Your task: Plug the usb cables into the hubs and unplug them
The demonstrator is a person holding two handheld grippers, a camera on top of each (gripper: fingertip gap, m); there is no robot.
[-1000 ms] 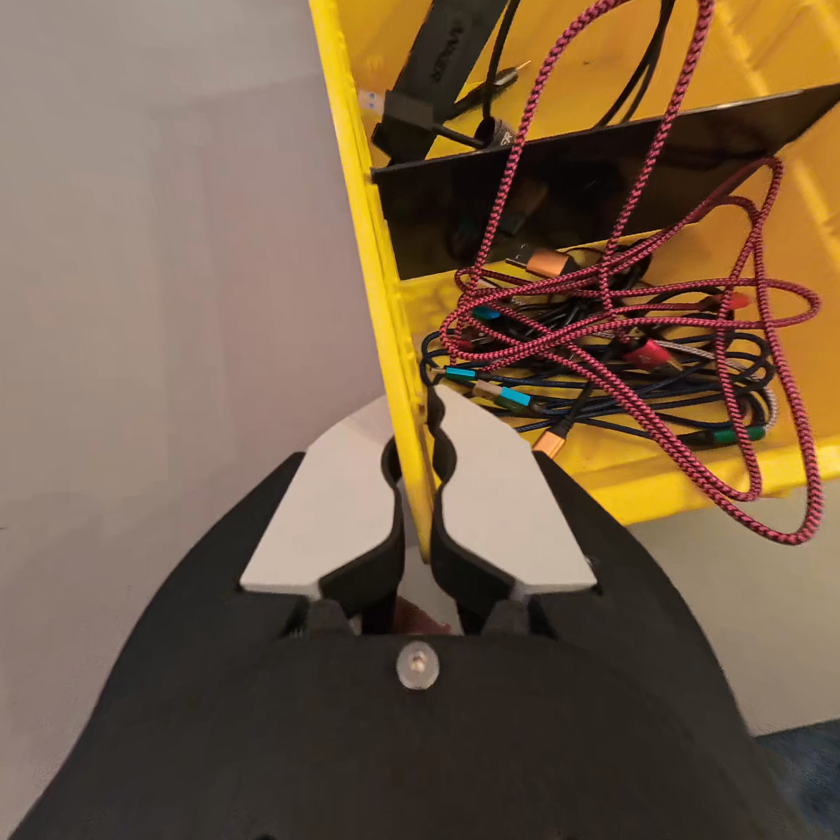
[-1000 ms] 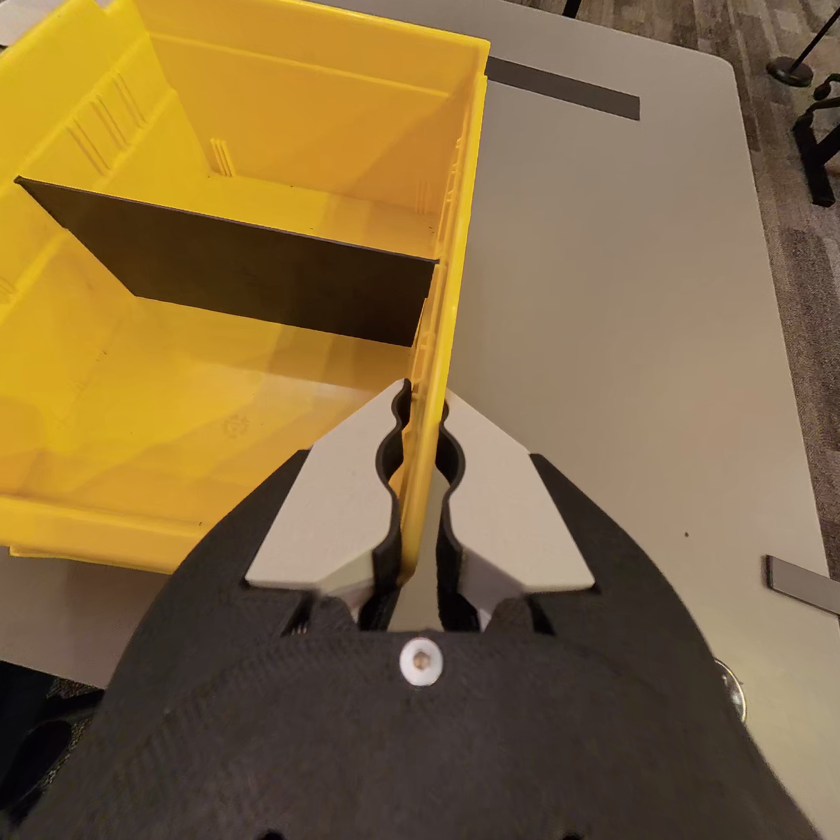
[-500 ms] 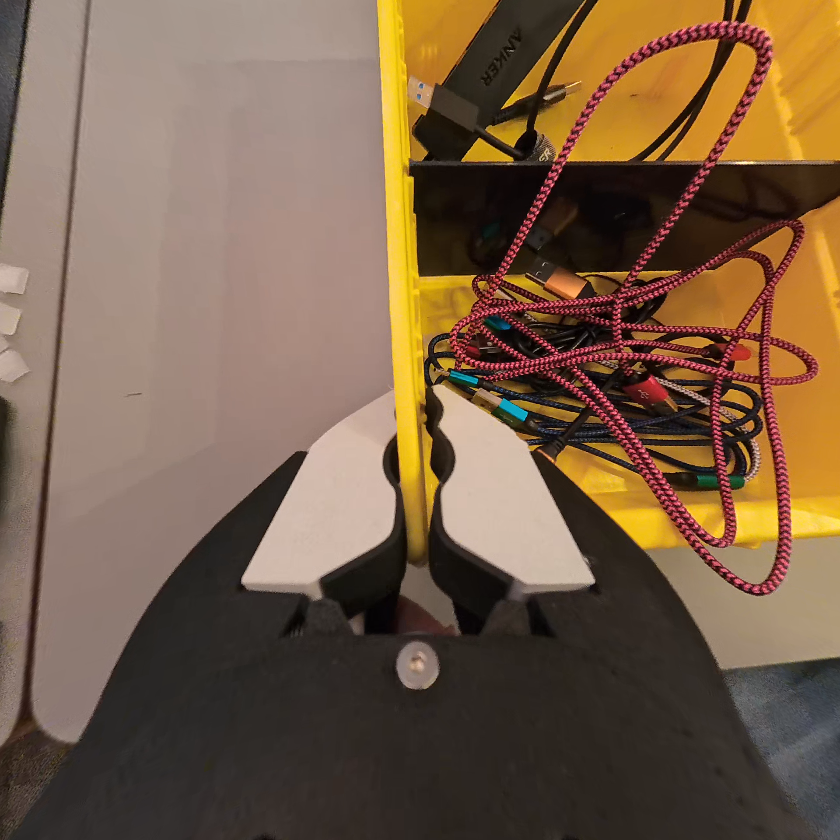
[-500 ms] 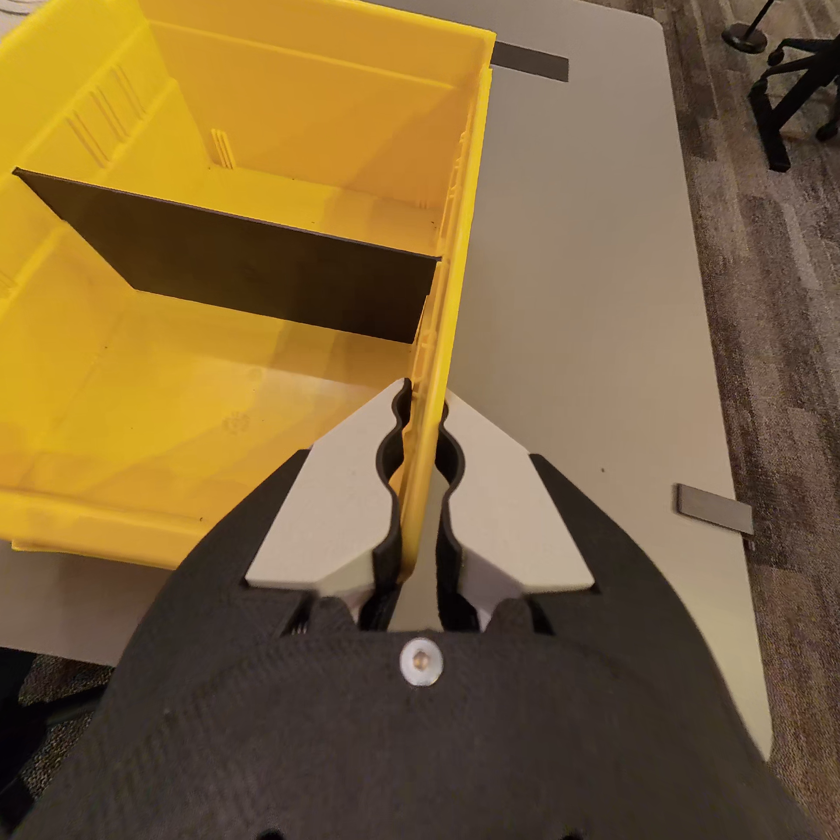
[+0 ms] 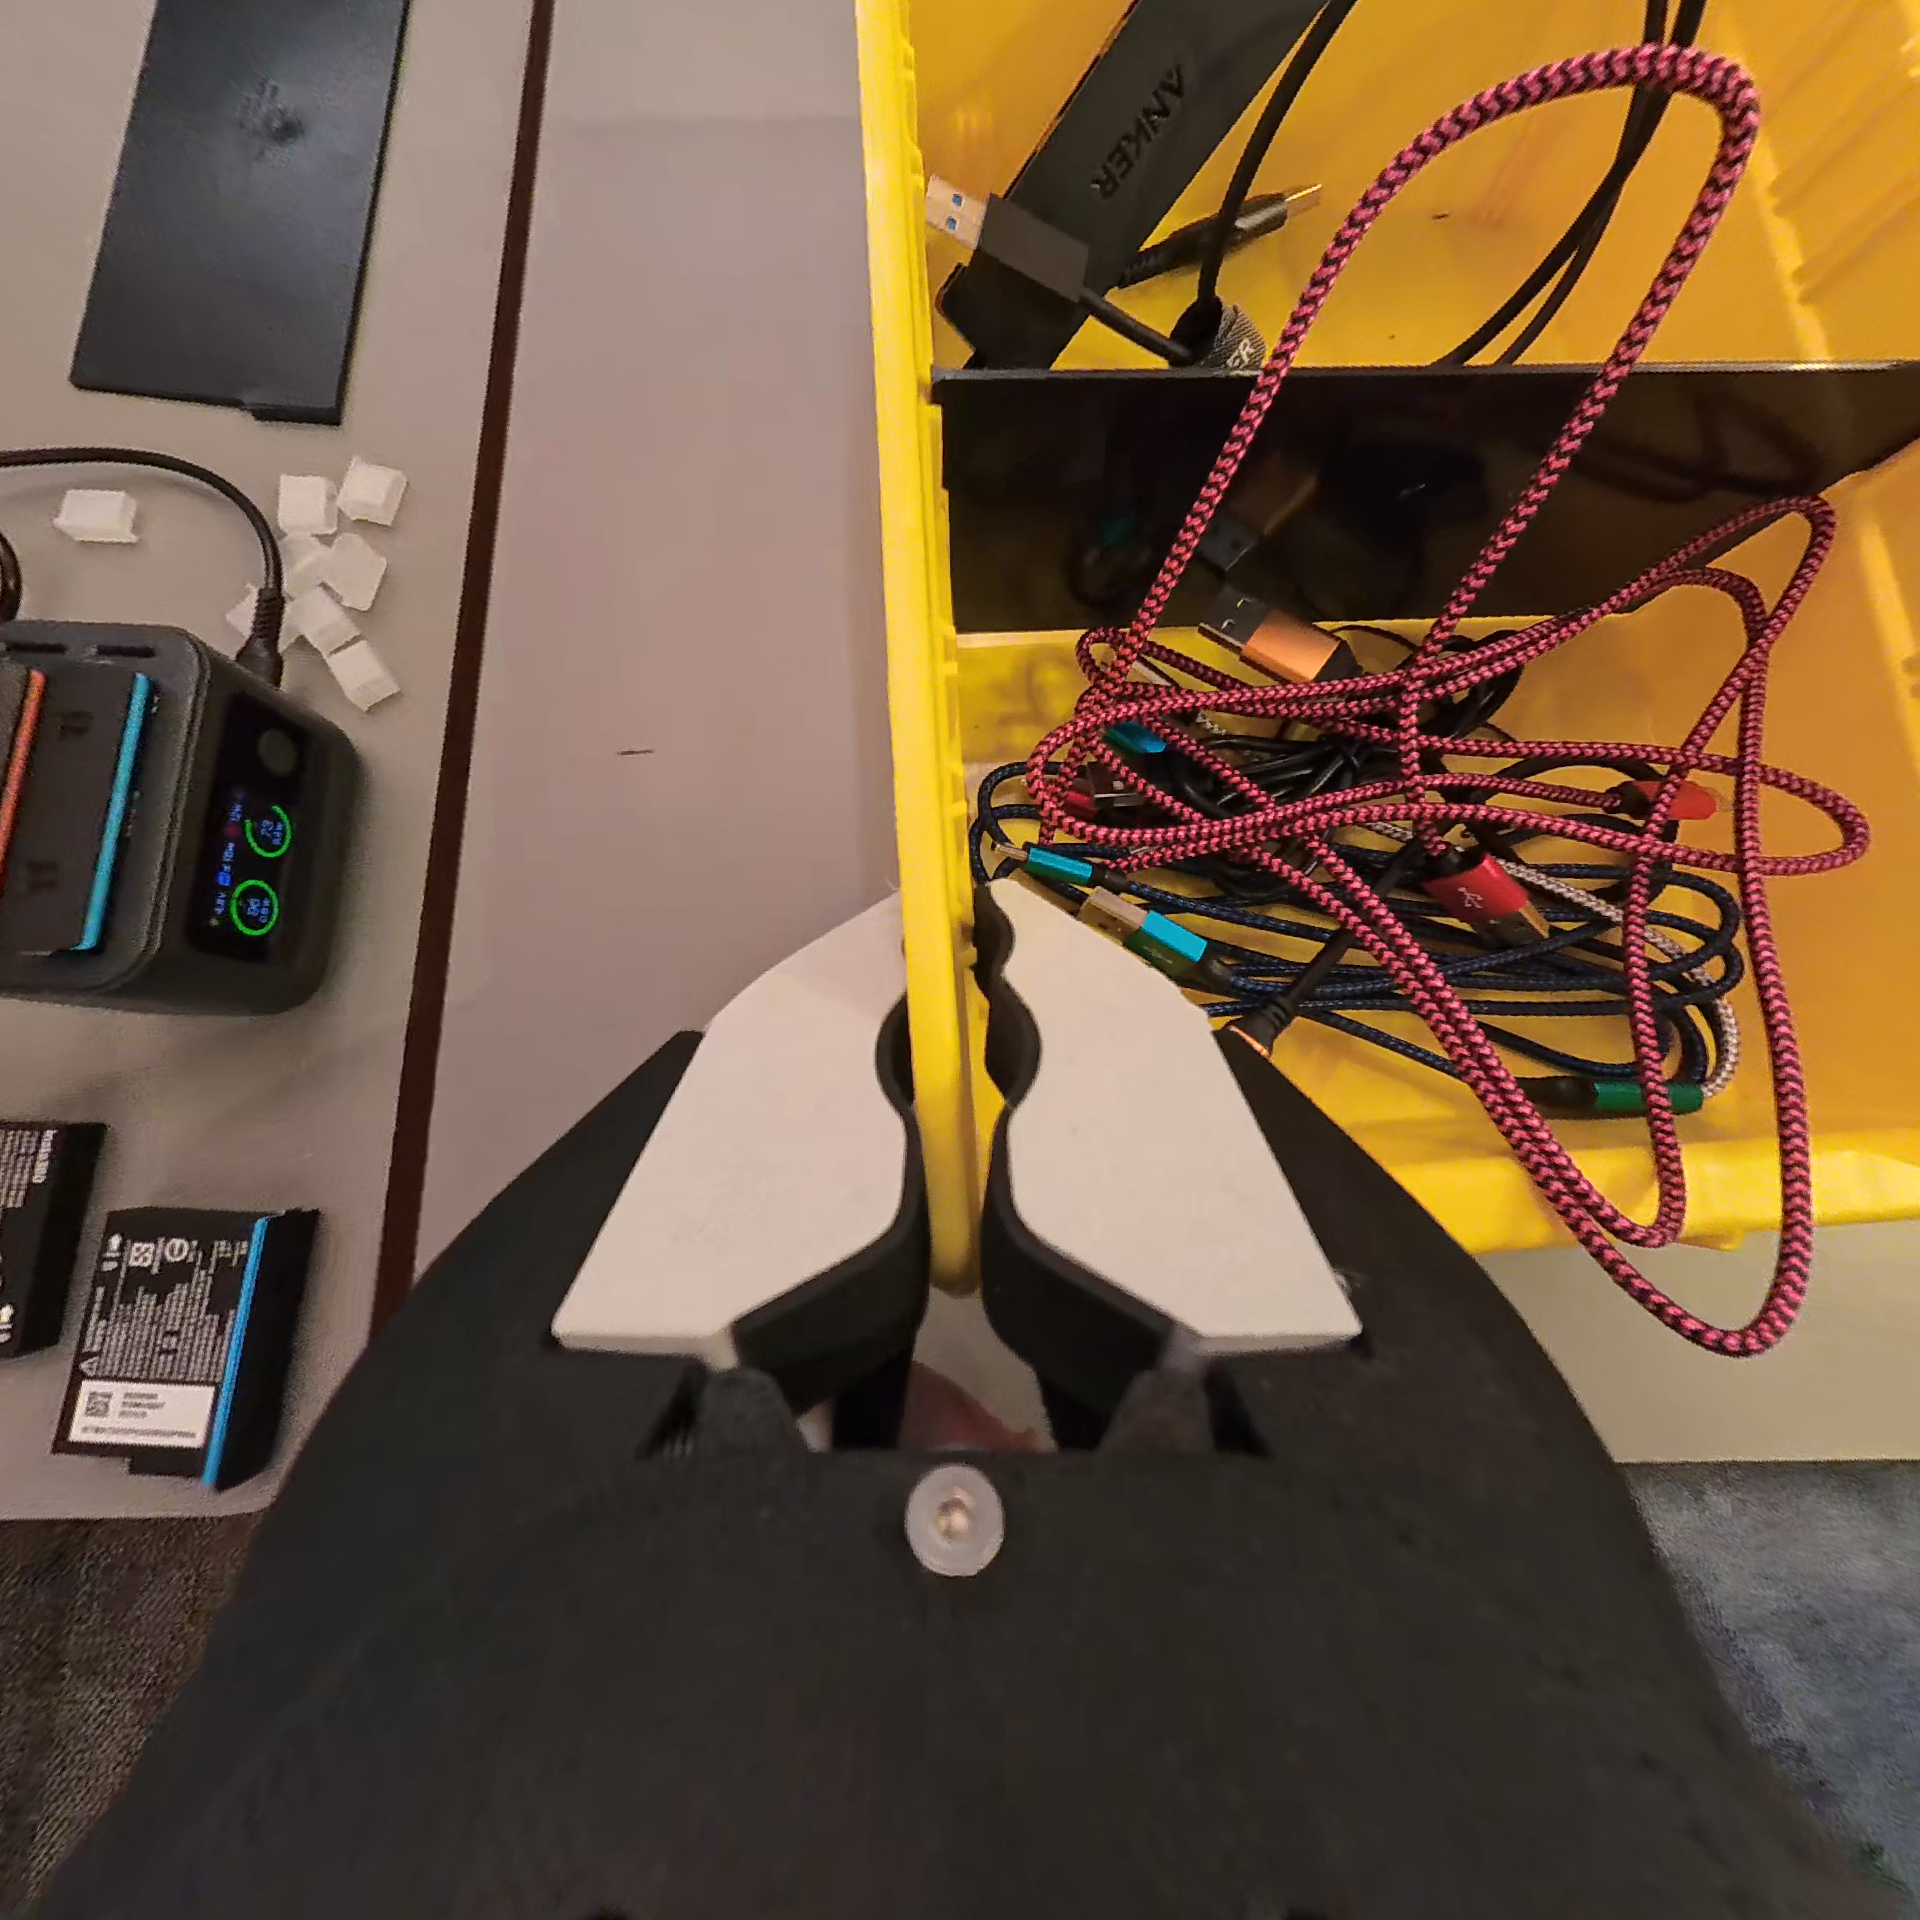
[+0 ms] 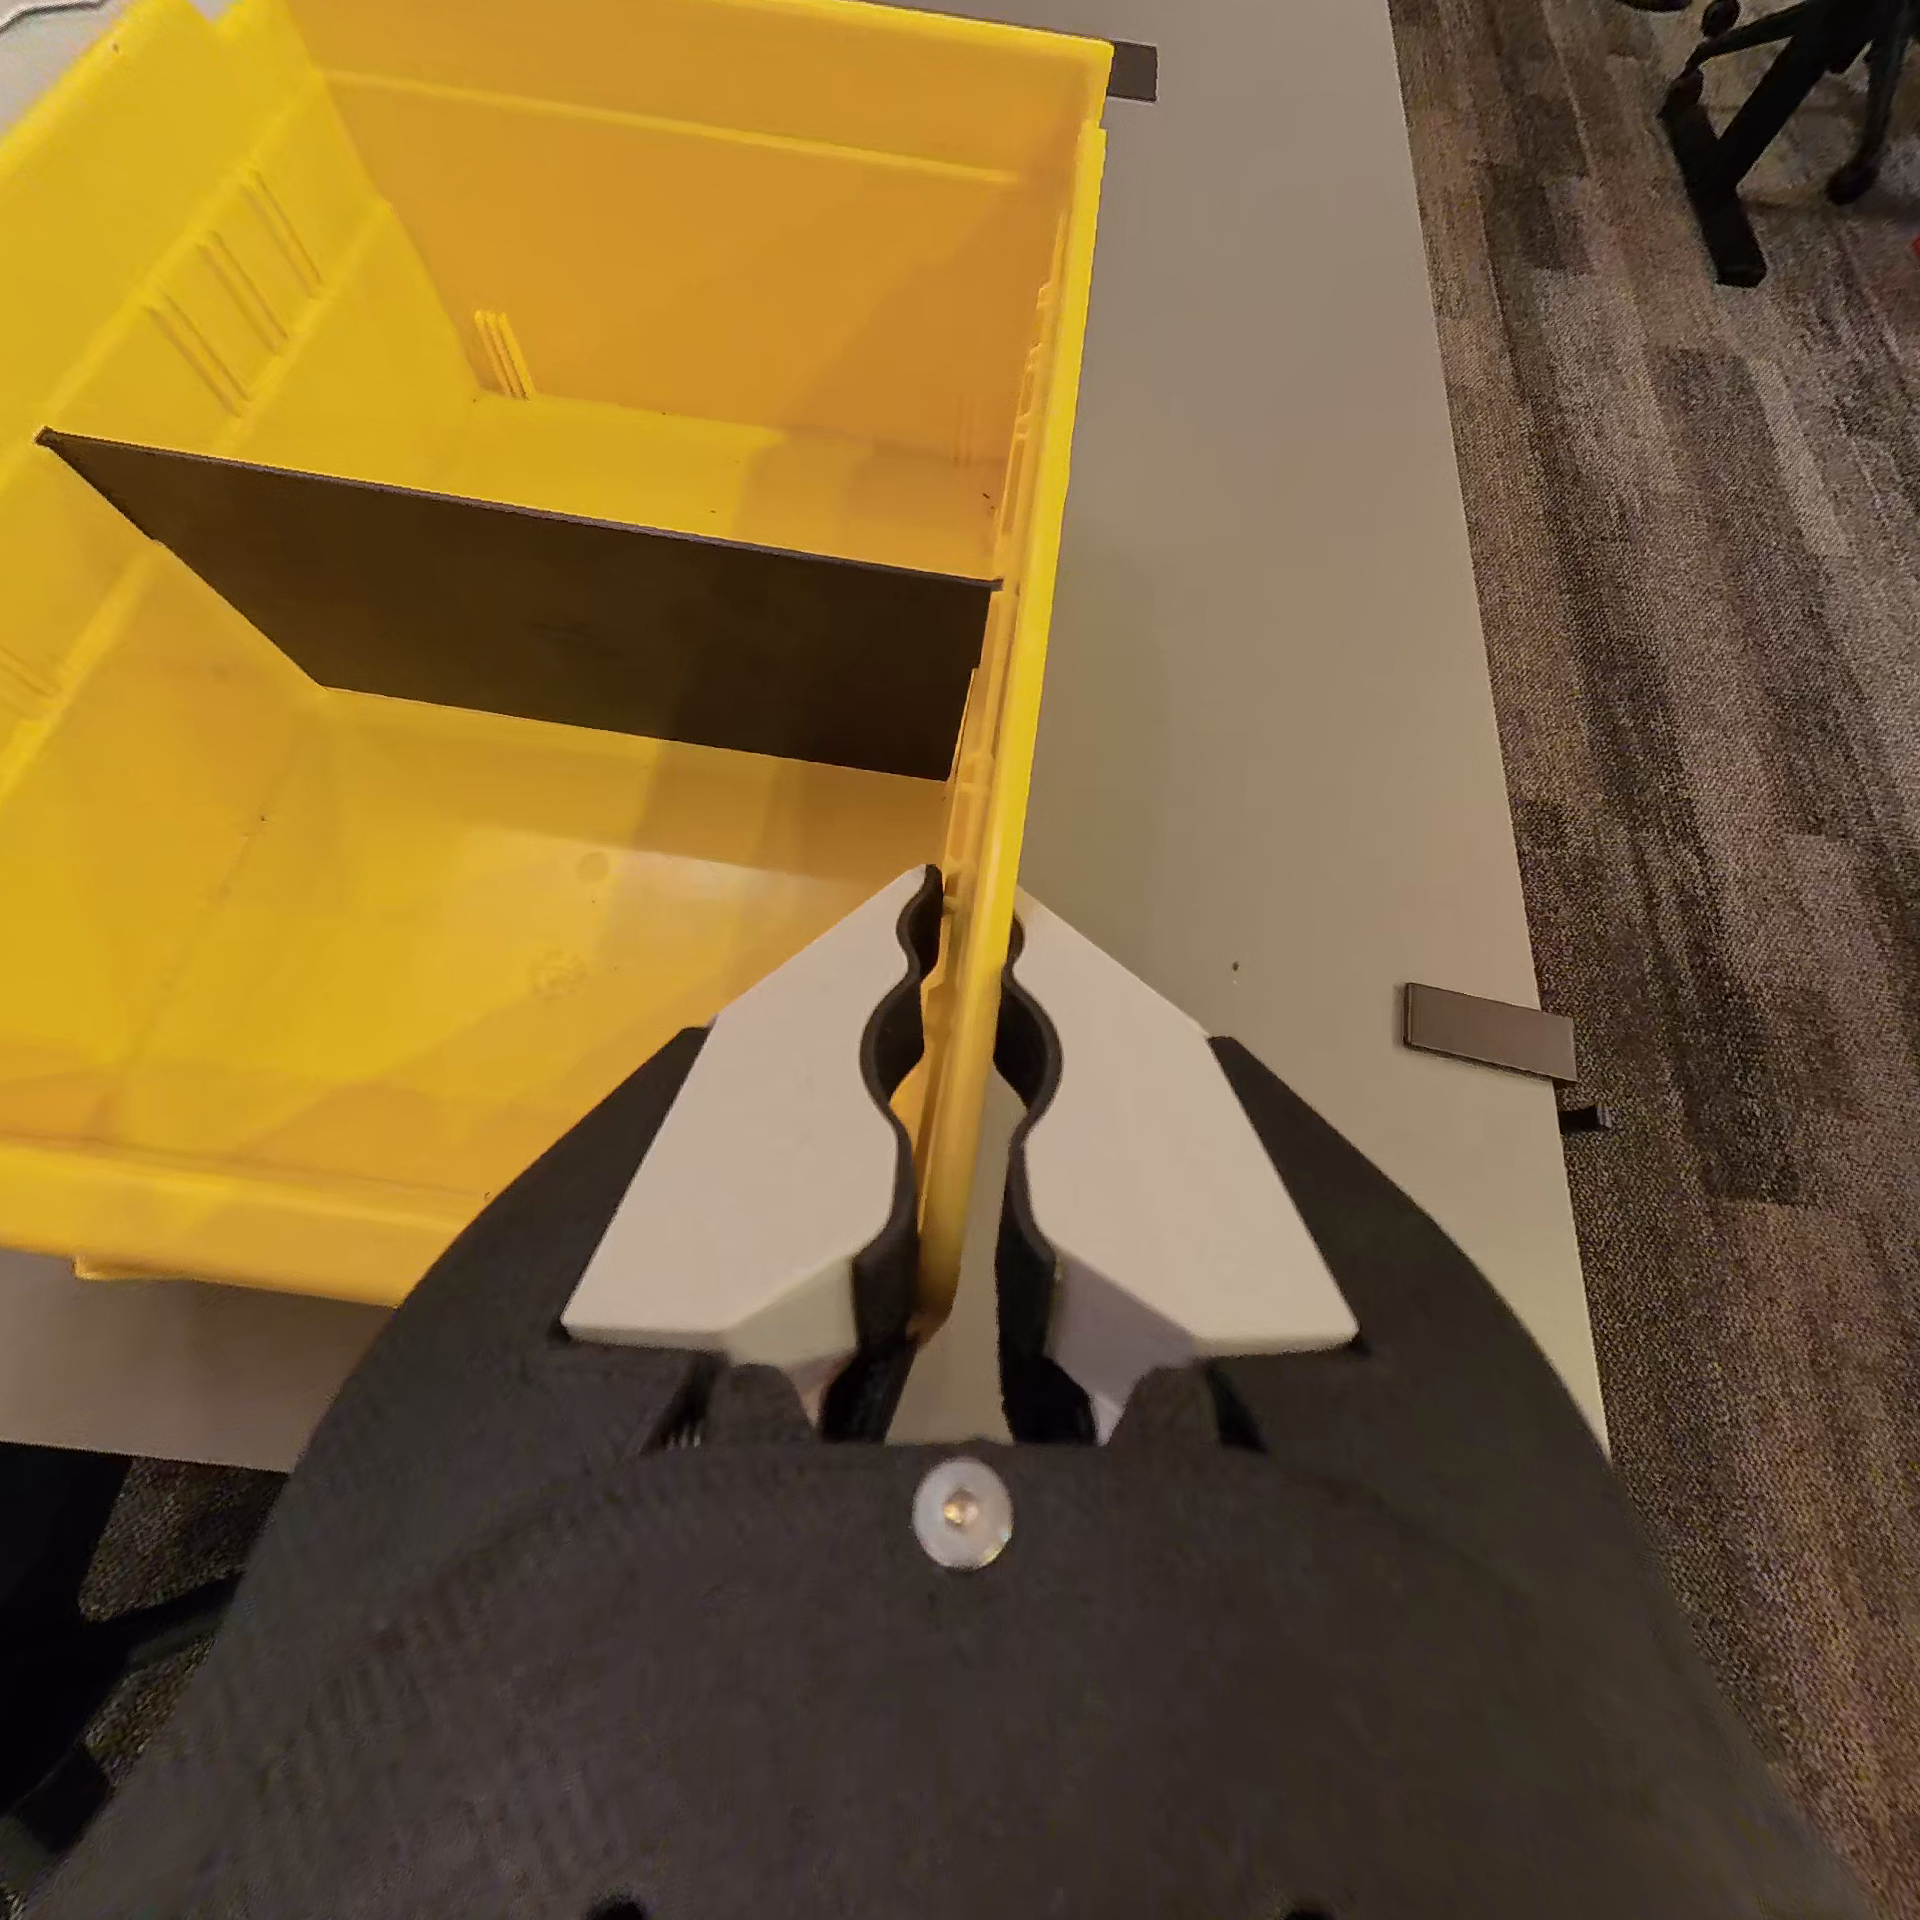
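My left gripper (image 5: 948, 899) is shut on the left wall of a yellow bin (image 5: 904, 520). Its near compartment holds a tangle of USB cables (image 5: 1403, 852) in blue, black and red. A pink braided cable (image 5: 1683, 312) loops over the black divider (image 5: 1455, 488) and over the front rim. A black USB hub (image 5: 1122, 145) lies in the far compartment. My right gripper (image 6: 975, 883) is shut on the right wall of a yellow bin (image 6: 1049, 416). Both compartments seen there are empty, split by a black divider (image 6: 582, 613).
To the left, a dark battery charger (image 5: 177, 821) with a lit screen, small white caps (image 5: 332, 582), a black flat plate (image 5: 239, 197) and battery packs (image 5: 177, 1340). In the right view, the grey table (image 6: 1247, 623) ends at carpet with a chair base (image 6: 1745, 125). My right fingertips sit around 95 cm from my left ones. The dark battery charger (image 5: 177, 821) sits 15 cm or so from the ends of my left fingers.
Both grippers stay clamped on the bin walls. The cable bin has swung from tilted to straight, and the charger table has come into view. In the right view more carpet shows.
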